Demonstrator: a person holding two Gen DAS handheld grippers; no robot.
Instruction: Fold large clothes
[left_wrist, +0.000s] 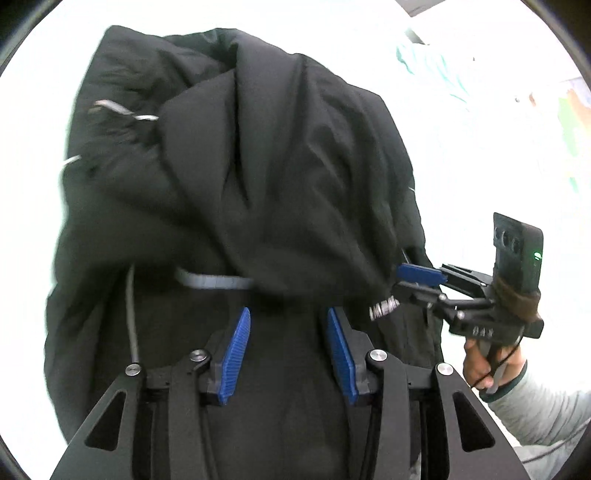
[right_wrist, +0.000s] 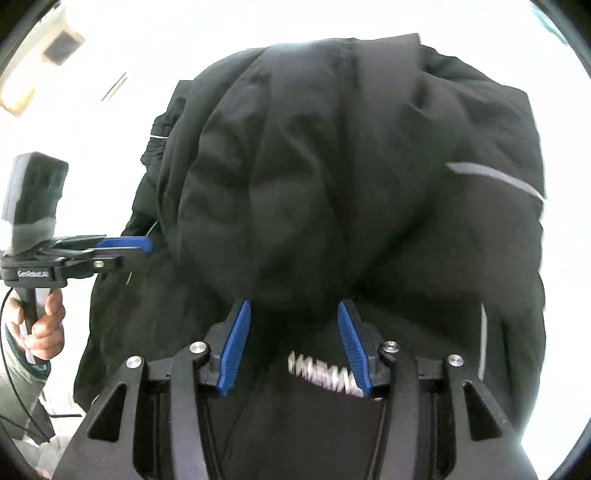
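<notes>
So the black jacket (left_wrist: 236, 206) is a big bunched heap on the white counter (left_wrist: 40, 122), filling most of both views. There's bare white counter all round its far edge and off to both sides, so plenty of room out there.

The left gripper (left_wrist: 288, 332) has its blue pads spread apart with the jacket's folded-over edge sitting just past the tips, not pinched. Same story for the right gripper (right_wrist: 293, 325): jaws apart, dark fabric between and ahead of them.

Only the left view shows some teal cloth (left_wrist: 436, 70) well off at the far right, plus the right gripper (left_wrist: 408, 278) side-on at the jacket's edge. The right view shows the left gripper (right_wrist: 142, 249) coming in from the other side.

The jacket looks puffy and creased, with grey strips and a white printed label (right_wrist: 325, 376) near the right gripper.
</notes>
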